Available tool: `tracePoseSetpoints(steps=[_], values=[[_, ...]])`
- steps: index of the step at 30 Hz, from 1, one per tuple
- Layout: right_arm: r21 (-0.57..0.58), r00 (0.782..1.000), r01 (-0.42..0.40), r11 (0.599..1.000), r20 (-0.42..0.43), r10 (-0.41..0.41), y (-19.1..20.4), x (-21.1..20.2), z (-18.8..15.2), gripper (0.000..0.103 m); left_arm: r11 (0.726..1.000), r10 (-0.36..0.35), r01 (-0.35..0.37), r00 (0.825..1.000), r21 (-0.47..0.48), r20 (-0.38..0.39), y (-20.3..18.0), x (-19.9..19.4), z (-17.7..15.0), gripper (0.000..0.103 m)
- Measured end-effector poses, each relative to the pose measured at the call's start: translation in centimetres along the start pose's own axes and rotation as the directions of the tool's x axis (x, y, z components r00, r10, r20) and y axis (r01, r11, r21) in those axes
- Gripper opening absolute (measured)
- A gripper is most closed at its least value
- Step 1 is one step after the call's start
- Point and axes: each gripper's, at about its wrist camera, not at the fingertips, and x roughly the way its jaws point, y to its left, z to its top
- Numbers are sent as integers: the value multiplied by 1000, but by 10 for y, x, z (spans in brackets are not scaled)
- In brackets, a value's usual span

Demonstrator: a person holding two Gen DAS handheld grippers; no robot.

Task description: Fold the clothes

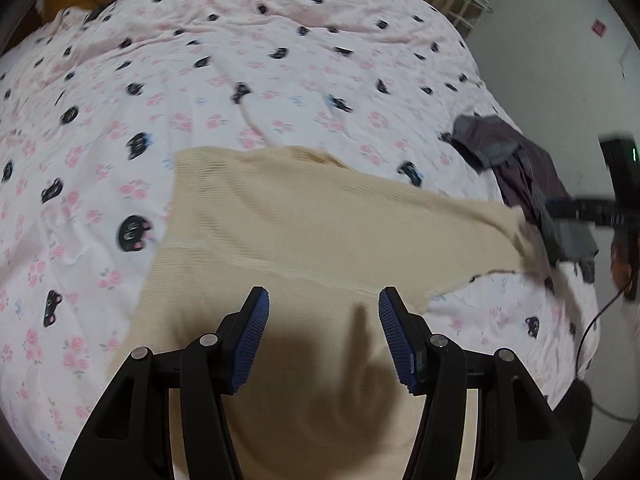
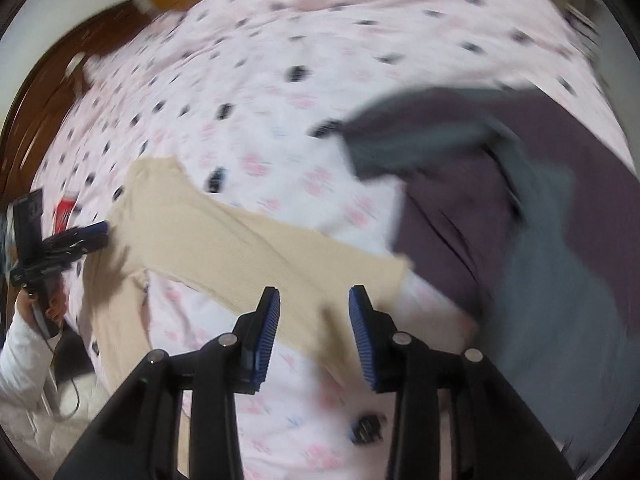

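A cream ribbed sweater [image 1: 288, 216] lies flat on the bed, one sleeve [image 2: 256, 252] stretched out to the right. My left gripper [image 1: 324, 292] hangs open over the sweater's body, nothing between its blue pads [image 1: 250, 340]. Above the sleeve's end, my right gripper [image 2: 315, 292] is open too; the cloth lies below its jaws and is not pinched. In the left wrist view the right gripper [image 1: 580, 208] shows blurred at the sleeve's cuff. The left gripper [image 2: 80, 236] appears at the sweater's left edge in the right wrist view.
The bed sheet [image 1: 240, 80] is pink-and-white with flowers and black cat faces. A heap of purple and grey clothes [image 2: 500, 200] lies right of the sleeve. A wooden headboard [image 2: 44, 92] stands at far left. A white-sleeved hand [image 2: 36, 320] holds the left gripper.
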Motion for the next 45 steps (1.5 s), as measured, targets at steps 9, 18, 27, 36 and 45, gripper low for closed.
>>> tracePoseSetpoints(steps=[9, 18, 27, 36, 45], values=[[-264, 988, -46, 963, -156, 5, 52, 51, 62, 35, 991, 82, -82, 997, 108, 5, -42, 13, -11, 52], [-390, 963, -113, 914, -271, 4, 65, 88, 79, 26, 988, 98, -102, 994, 112, 39, -47, 4, -22, 52], [-433, 944, -140, 890, -331, -13, 69, 107, 101, 20, 991, 94, -95, 995, 91, 17, -46, 11, -38, 52], [-502, 910, -151, 851, -407, -79, 73, 131, 97, 17, 993, 81, -82, 997, 81, 16, -44, 12, -39, 52], [-504, 902, -171, 847, -425, -71, 71, 131, 103, 3, 994, 80, -81, 997, 72, 8, -42, 16, -40, 52]])
